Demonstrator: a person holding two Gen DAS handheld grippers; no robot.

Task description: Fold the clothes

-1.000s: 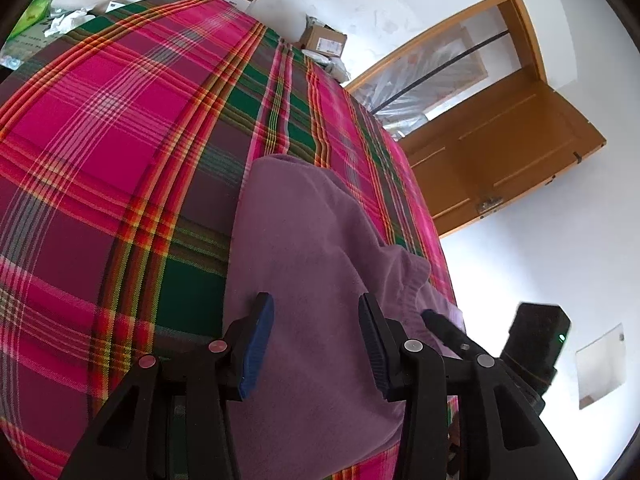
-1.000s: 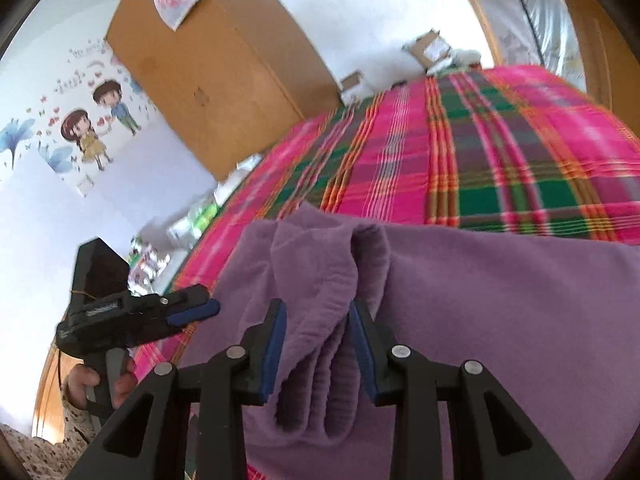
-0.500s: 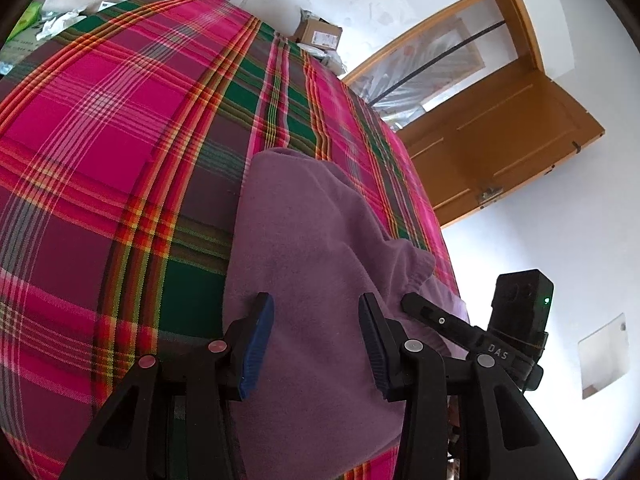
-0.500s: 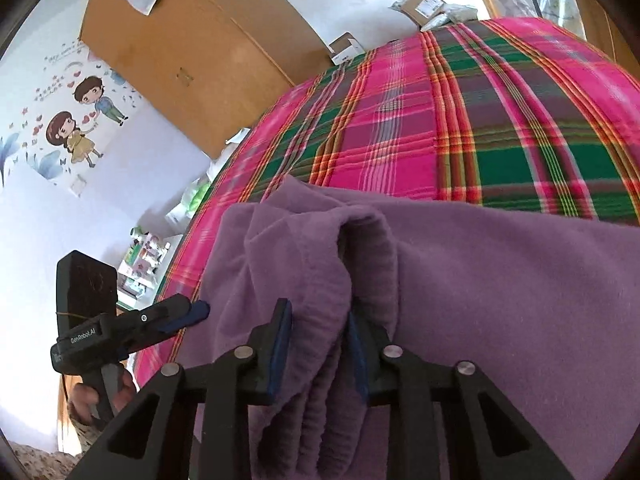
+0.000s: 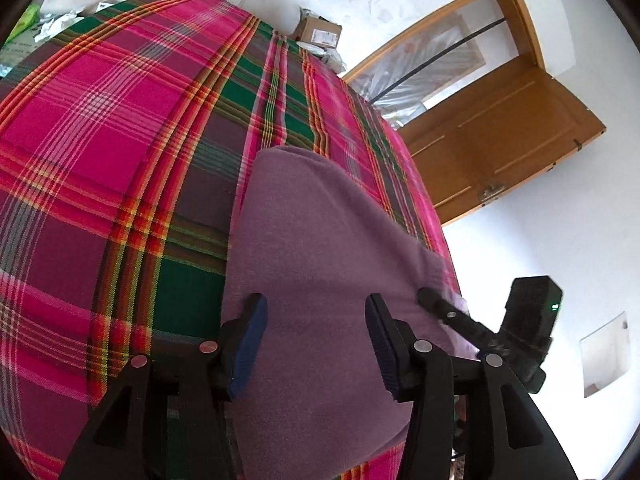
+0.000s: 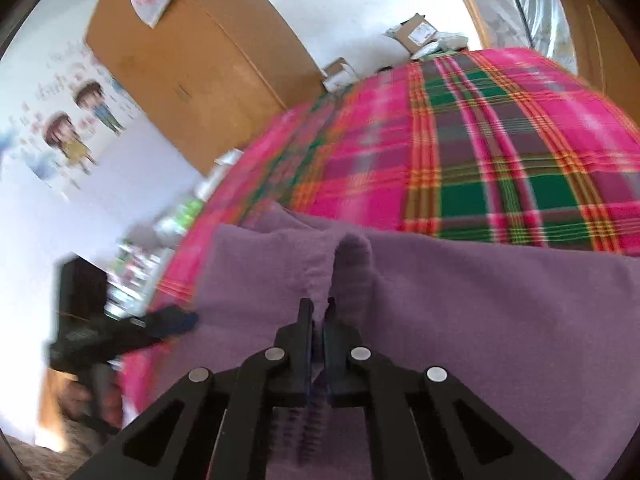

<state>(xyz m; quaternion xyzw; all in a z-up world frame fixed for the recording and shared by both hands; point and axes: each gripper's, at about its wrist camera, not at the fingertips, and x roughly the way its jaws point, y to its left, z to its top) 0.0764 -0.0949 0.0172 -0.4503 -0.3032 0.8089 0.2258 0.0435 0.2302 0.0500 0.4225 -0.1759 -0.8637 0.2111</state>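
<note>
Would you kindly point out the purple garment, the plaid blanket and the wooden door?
purple garment (image 5: 320, 240), left wrist view, flat middle.
plaid blanket (image 5: 100, 128), left wrist view, pink check.
wooden door (image 5: 508, 140), left wrist view, middle panel.

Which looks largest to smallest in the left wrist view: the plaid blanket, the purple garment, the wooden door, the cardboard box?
1. plaid blanket
2. purple garment, though it lies nearest the camera, which inflates it
3. wooden door
4. cardboard box, far off, so its true size is unsure
</note>
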